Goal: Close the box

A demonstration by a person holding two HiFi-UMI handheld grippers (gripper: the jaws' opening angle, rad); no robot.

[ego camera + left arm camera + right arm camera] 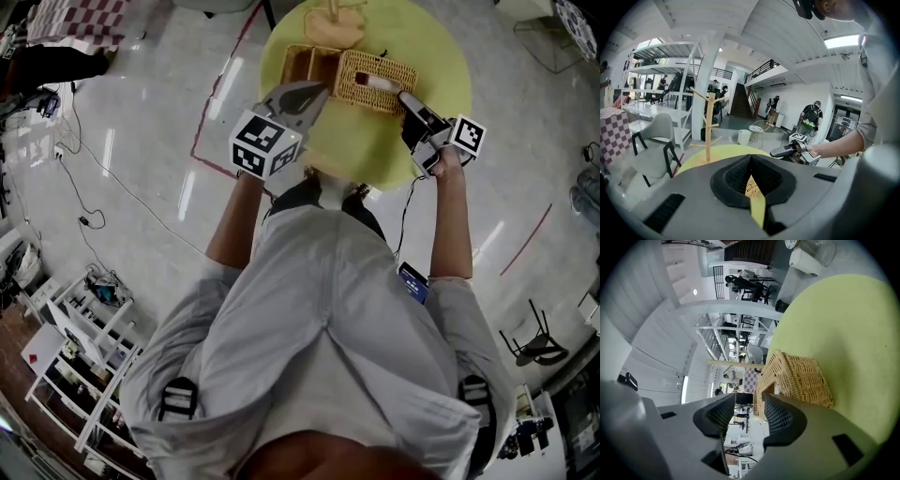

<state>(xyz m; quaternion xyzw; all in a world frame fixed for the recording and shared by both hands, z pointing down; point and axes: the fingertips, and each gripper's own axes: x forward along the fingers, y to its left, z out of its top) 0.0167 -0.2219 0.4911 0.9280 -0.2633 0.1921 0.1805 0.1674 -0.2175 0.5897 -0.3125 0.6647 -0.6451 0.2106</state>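
Basketwork: rectangular pale wicker box [352,75] sits on the round yellow-green tabletop [370,150], toward its far side from the person. In the head view its long axis runs left to right across the person, the right end slightly nearer. The half on the person's right is covered by a woven lid. The half on the person's left is open, with the hollow showing. Which flap belongs to that open half I cannot make out.

Left hand-held gripper [314,91]: tips pressed together, with only a thin wedge of gap behind them, through which wicker and tabletop show. Nothing visibly pinched. It points at the near edge of the open half, just beside the rim; contact cannot be confirmed.

Right hand-held gripper [410,101]: jaws spread wide with nothing between them. In its own view, the box corner lies just past the jaw on the picture's right and open room shows through the gap. It sits at the box's covered end, close to the near corner.

Judgement: the uncovered half lies ahead of the left tool and well along the box from the right one, so closing looks like left-side work. The flap would need to swing down across the short width. The right tool is placed to steady the far end.

Light wooden peg stand [710,124] stands beyond the box, clear of both tools.
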